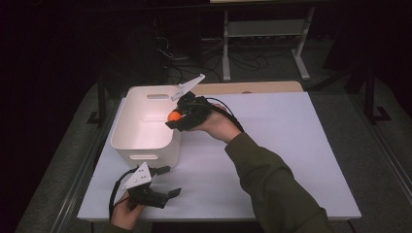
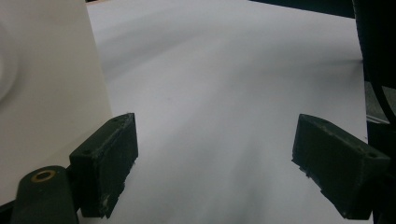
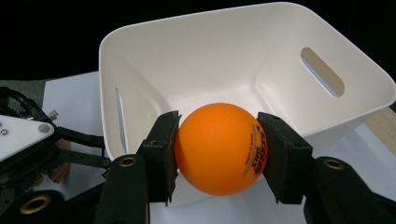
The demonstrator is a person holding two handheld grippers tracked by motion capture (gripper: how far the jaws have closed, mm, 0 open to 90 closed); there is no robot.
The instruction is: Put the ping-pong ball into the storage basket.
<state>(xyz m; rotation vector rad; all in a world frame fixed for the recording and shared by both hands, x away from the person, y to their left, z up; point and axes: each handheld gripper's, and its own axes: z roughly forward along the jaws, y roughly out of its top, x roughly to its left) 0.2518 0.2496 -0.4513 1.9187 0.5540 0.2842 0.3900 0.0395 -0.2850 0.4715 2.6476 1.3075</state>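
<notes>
My right gripper [image 1: 176,118] is shut on an orange ball [image 1: 174,116] with black print, held over the right rim of a white plastic bin [image 1: 141,127]. In the right gripper view the ball [image 3: 219,147] is pinched between both black pads, with the bin [image 3: 224,60] open and bare inside just beyond it. My left gripper [image 1: 169,180] rests near the table's front left corner, in front of the bin. Its jaws stand wide apart over bare white tabletop, nothing between them [image 2: 215,163]; the bin's wall [image 2: 46,93] is at the left in that view.
A white table top [image 1: 272,145] carries the bin at its left. A wooden strip [image 1: 252,87] runs along the far edge. Beyond it stand a white metal frame [image 1: 262,39] and loose cables on the dark floor. The left gripper [image 3: 28,154] lies beside the bin.
</notes>
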